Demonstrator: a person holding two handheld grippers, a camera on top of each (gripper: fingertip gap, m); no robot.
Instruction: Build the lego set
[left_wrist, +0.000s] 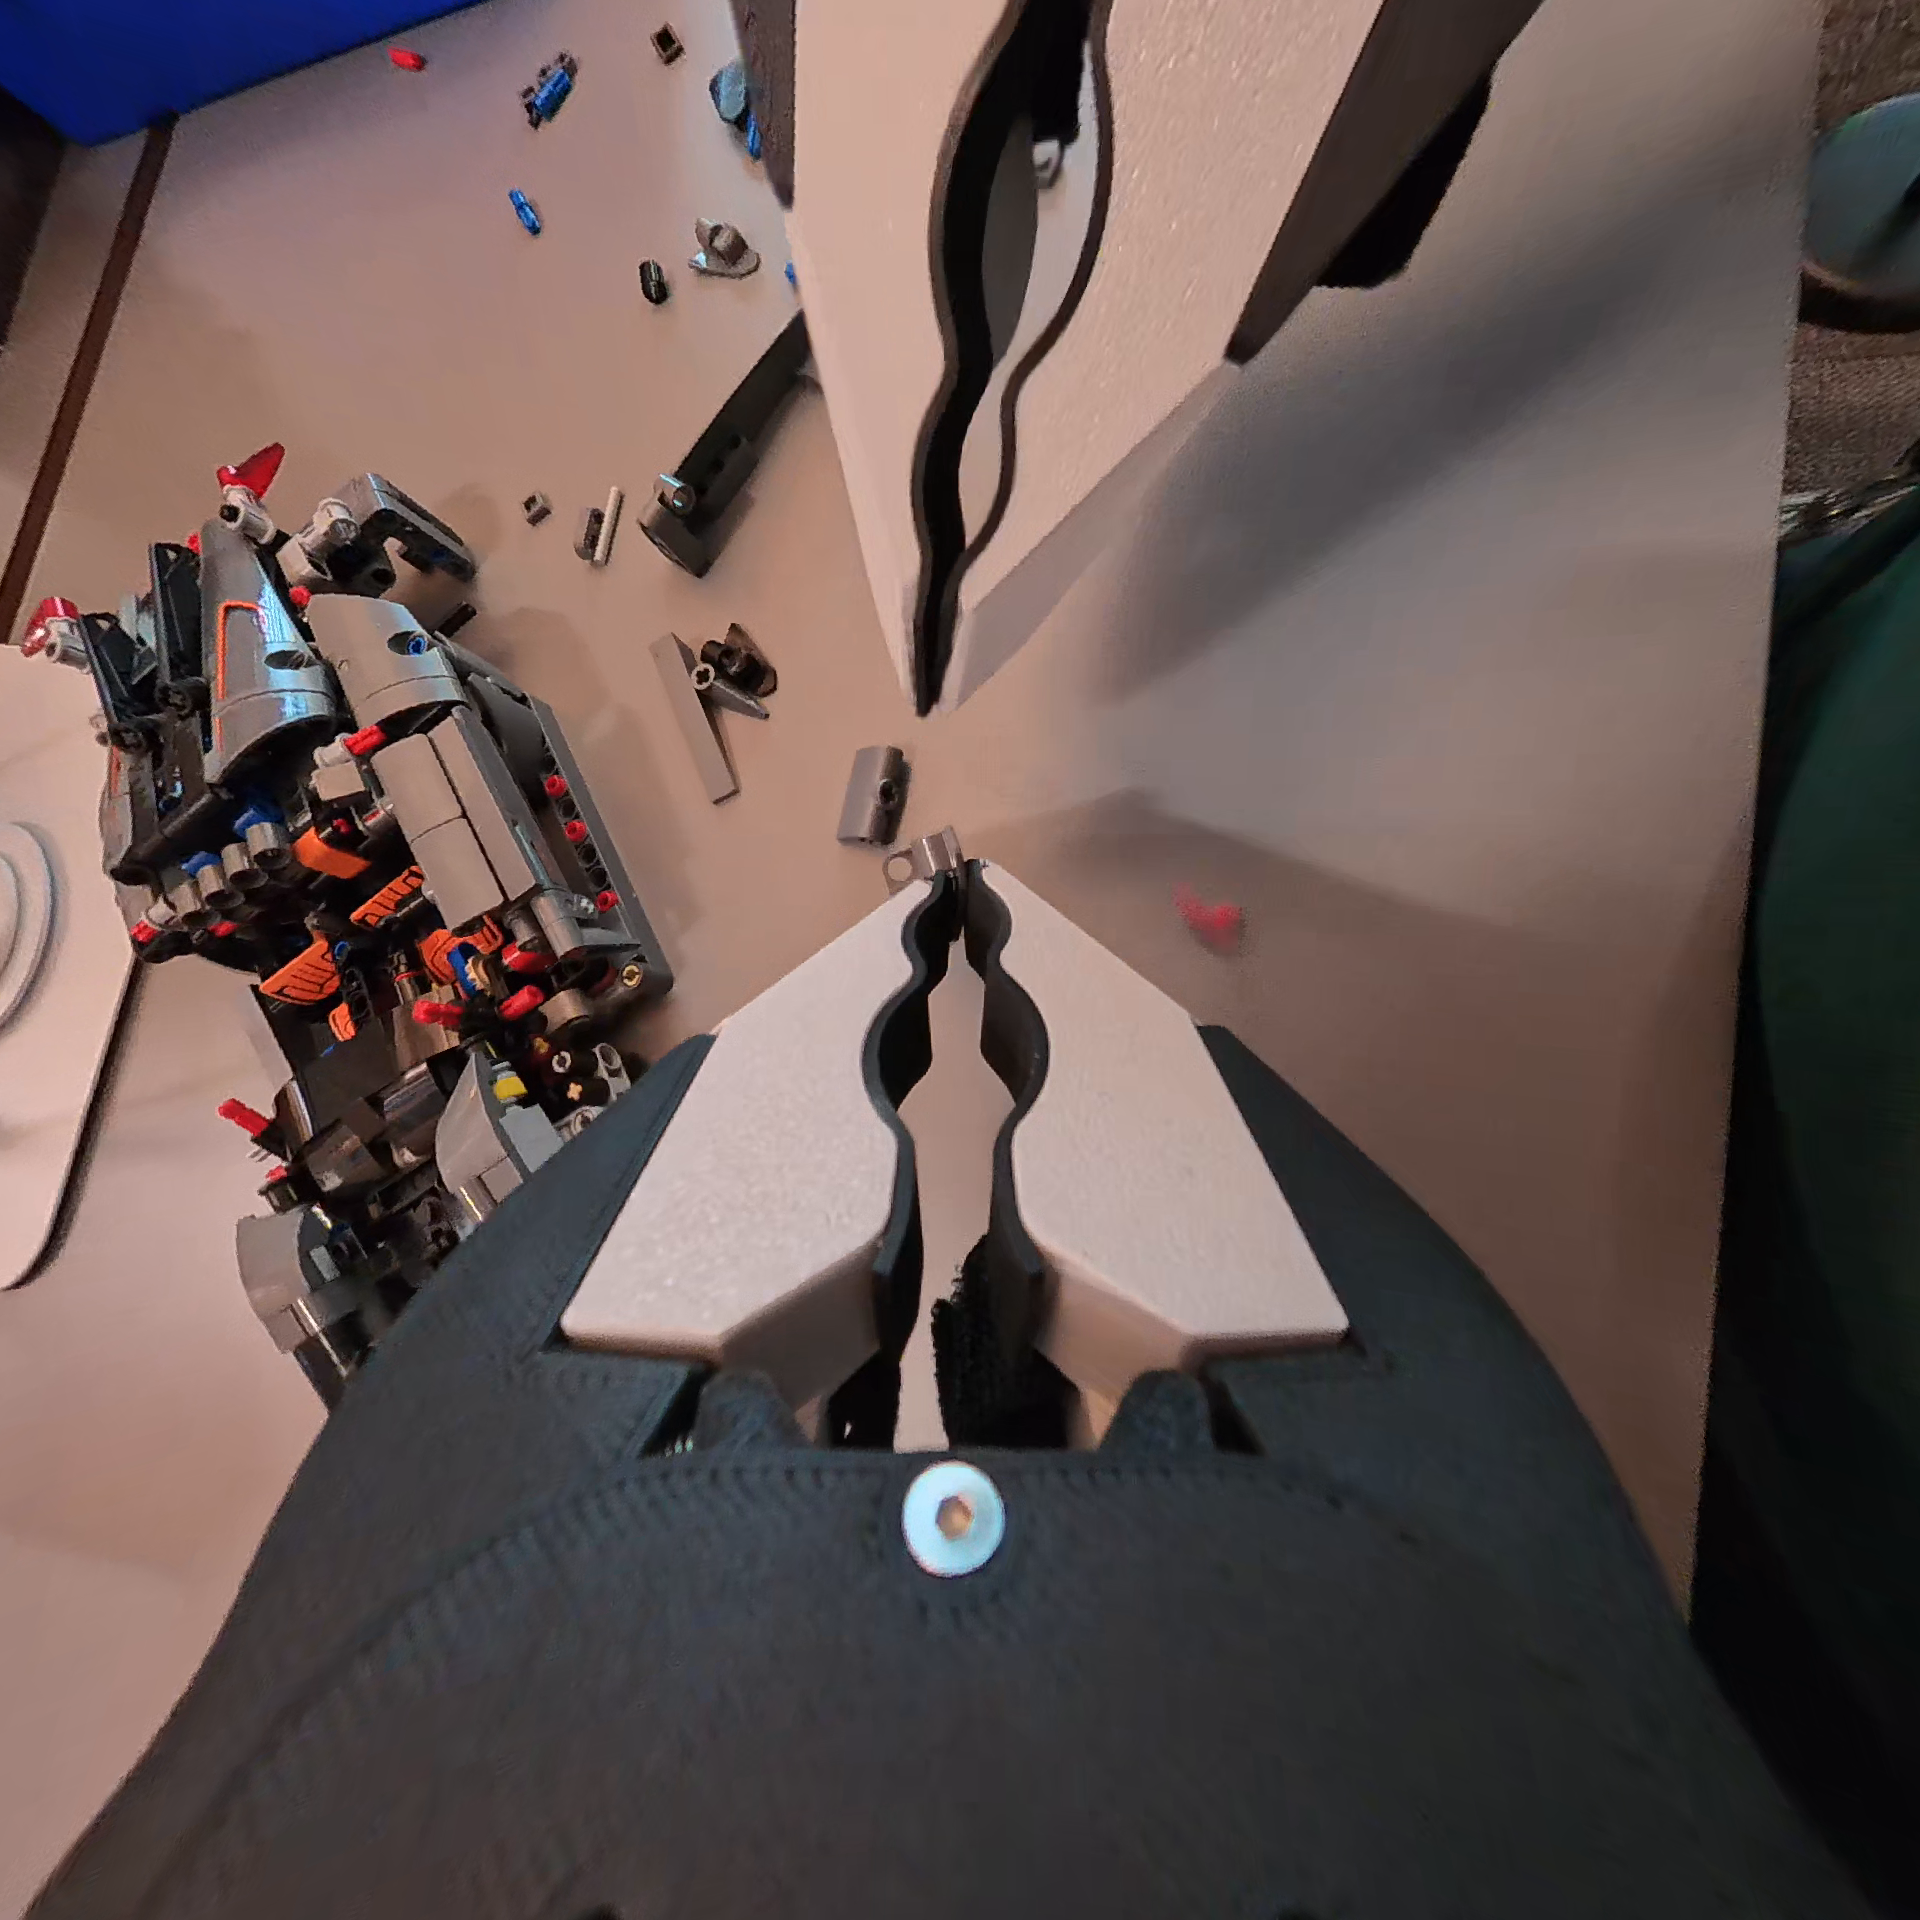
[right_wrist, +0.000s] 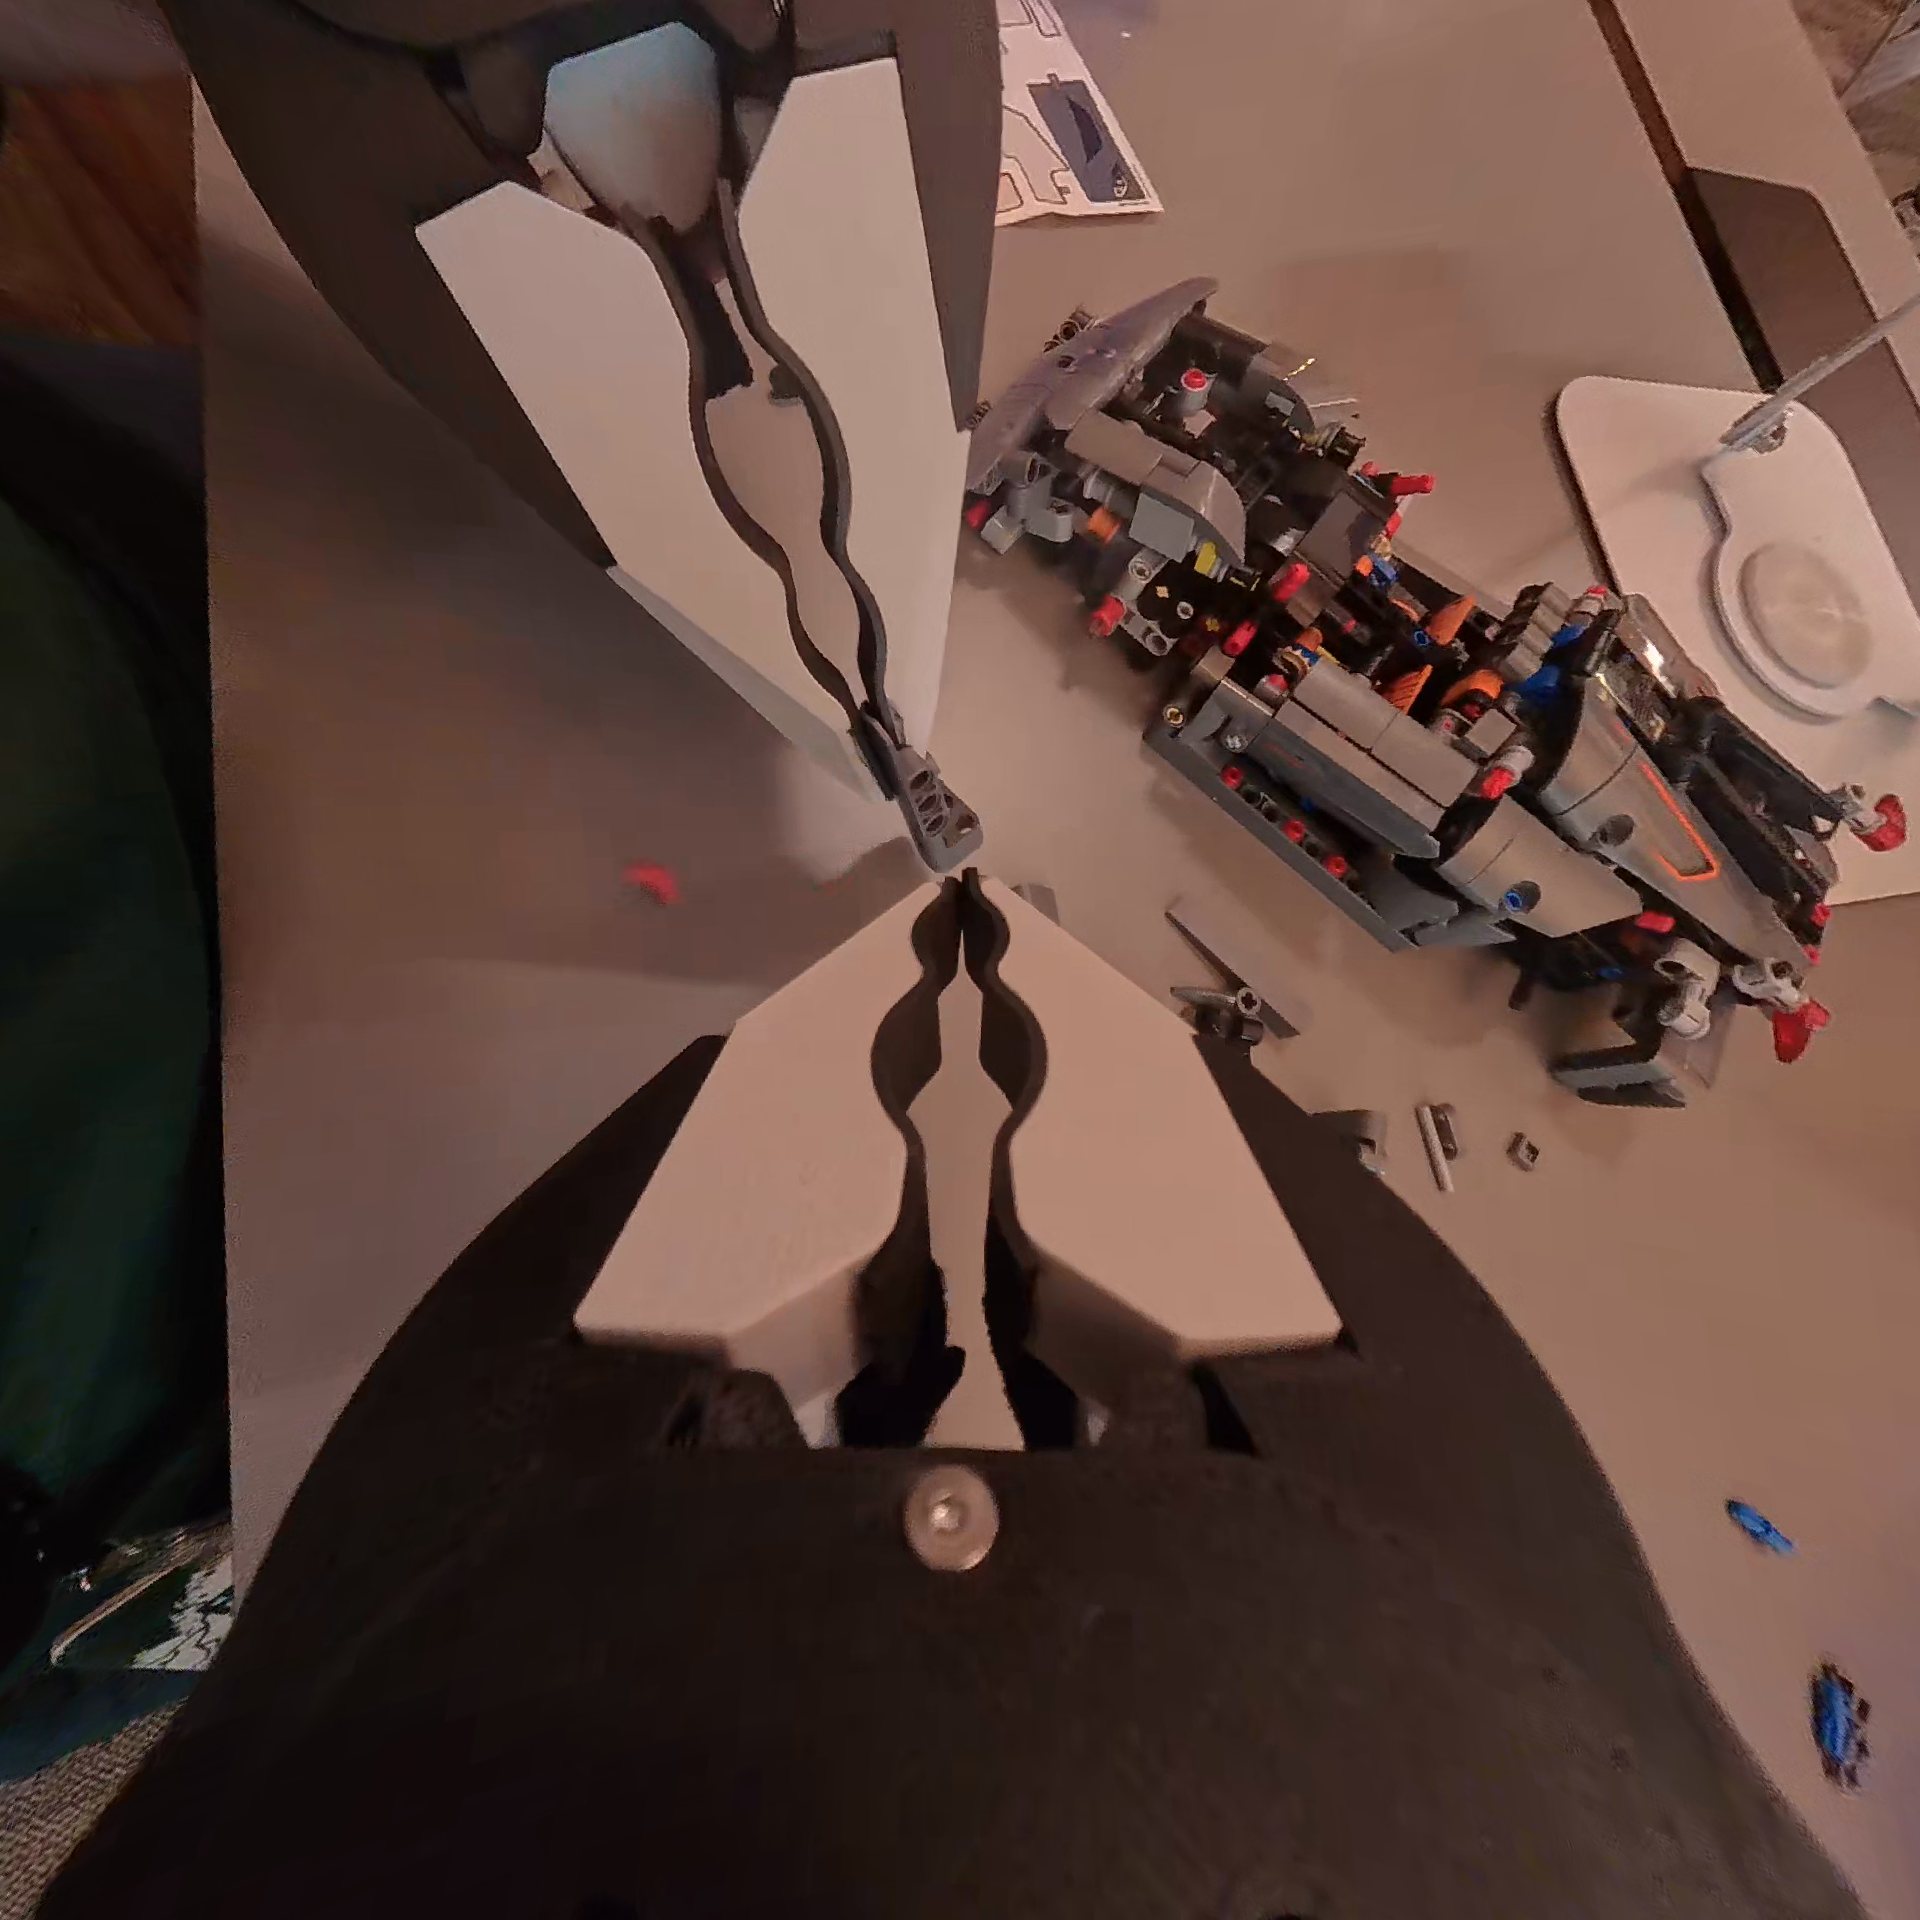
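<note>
- The left gripper sits at the centre of the left wrist view, its jaws nearly closed on a small grey lego piece pinched at the very tips.
- In the right wrist view the same gripper comes down from the upper left, and the piece shows as a short grey beam with a row of round holes, jutting past the tips.
- The right gripper sits at the centre of its own view with its jaws almost touching. I see nothing between them, and its tips are just below the beam, very near it but apart.
- The half-built lego model, a long grey and black vehicle with orange, red and blue details, lies on the table at the left of the left wrist view, well apart from both grippers.
- Loose parts are scattered near it, among them a grey block, a long grey strip and a red pin, which is blurred.
- The beam is likely light, stiff and smooth, so it could twist or slip in a tip pinch.
- A hold across its flat sides, away from the holes, looks safest.
- The model probably comes apart if squeezed on its thin panels, so its solid lower frame seems the better place to steady it.
</note>
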